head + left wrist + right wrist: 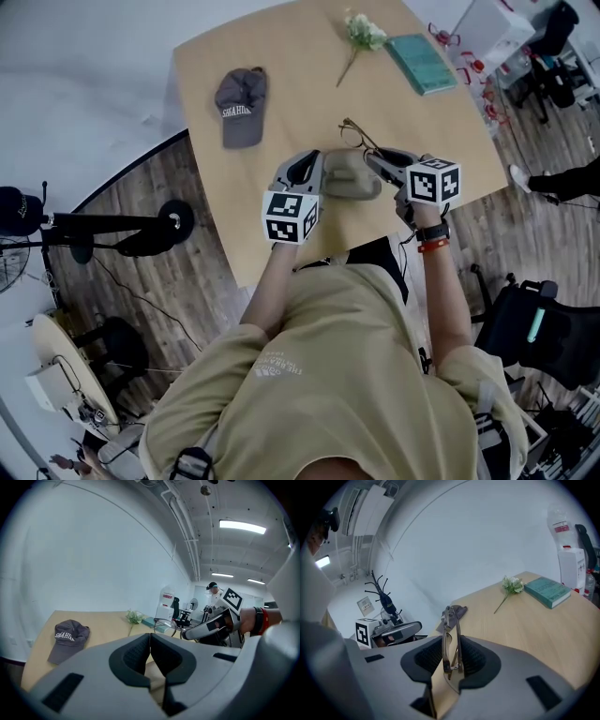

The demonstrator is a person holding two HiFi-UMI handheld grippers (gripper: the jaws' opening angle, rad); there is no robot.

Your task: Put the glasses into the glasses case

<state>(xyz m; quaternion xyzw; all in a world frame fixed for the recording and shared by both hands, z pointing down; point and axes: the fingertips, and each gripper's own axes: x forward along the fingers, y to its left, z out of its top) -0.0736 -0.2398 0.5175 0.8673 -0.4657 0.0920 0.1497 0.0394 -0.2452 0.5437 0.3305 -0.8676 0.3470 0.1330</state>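
Right gripper (451, 662) is clamping the glasses (450, 630) edge-on between its pads, beside the grey glasses case (351, 176) lying on the table (281, 56) — left gripper (150, 652), jaws together, is flanking the case's opposite end.

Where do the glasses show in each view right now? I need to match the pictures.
Head view: the glasses sit just above the picture's centre, over the tabletop.
Left gripper view: glasses slightly right of centre, beyond the jaws.
Right gripper view: glasses at centre, edge-on, pinched between the jaws.
Shared landmark: the flower, visible in all three views.
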